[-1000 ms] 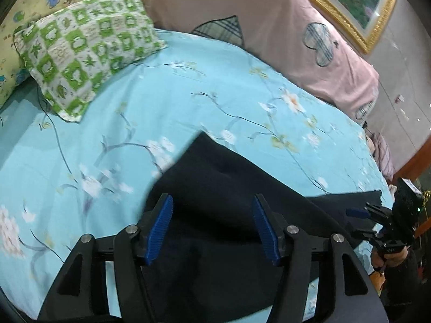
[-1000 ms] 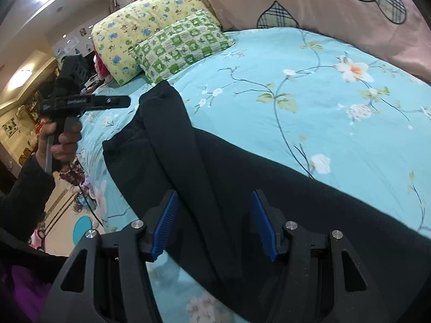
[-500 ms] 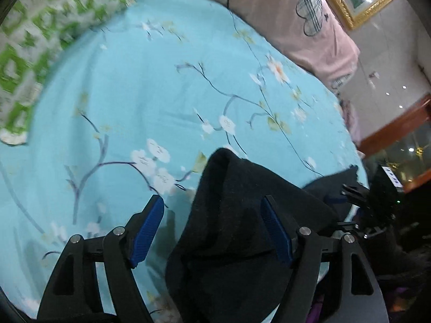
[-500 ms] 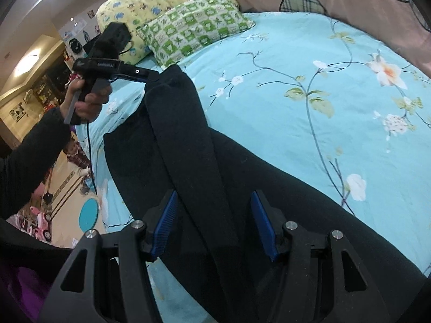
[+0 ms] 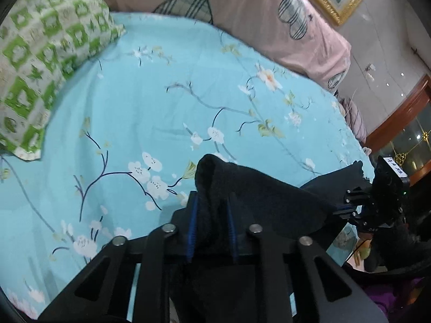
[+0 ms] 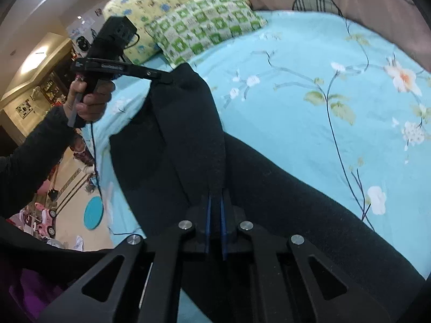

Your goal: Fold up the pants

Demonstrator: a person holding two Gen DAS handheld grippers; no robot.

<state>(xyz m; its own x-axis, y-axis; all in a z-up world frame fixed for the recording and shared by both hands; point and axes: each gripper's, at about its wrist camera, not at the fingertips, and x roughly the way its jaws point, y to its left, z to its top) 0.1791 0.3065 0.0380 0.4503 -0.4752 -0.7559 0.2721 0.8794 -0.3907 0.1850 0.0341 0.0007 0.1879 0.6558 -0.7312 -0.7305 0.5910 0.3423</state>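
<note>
**Both tongs pinching the black pants on the bed**

My left gripper (image 5: pixel 211 220) has its blue-padded fingers (image 5: pixel 192 226) pressed in on a bunched fold of the black pants (image 5: pixel 258 193). The cloth rises in a rounded hump just beyond the fingertips and hangs down between them toward me. In the right wrist view I see the same left gripper (image 6: pixel 161 76) from the side, gripped by my left hand (image 6: pixel 91 99), its tip nipping the far end of the pants (image 6: pixel 188 123).

My right gripper (image 6: pixel 215 215) is closed tight on a narrow ridge of the fabric, the two blue pads nearly meeting with only the cloth between them. From that ridge a long raised fold runs away across the pants to the left gripper. In the left wrist view the right gripper (image 5: pixel 347 210) shows at the right edge, holding the other end of the garment.

The pants lie along the near side of the bed, on a light blue bedsheet (image 5: pixel 161 94) printed with white blossoms and dark branches. A green-and-white checked pillow (image 5: pixel 40 59) sits at the far left of the sheet, with a yellow patterned pillow (image 6: pixel 150 5) behind it. A pink blanket (image 5: pixel 256 18) with plaid heart patches is heaped along the far side, under a gold picture frame (image 5: pixel 331 2).
</note>
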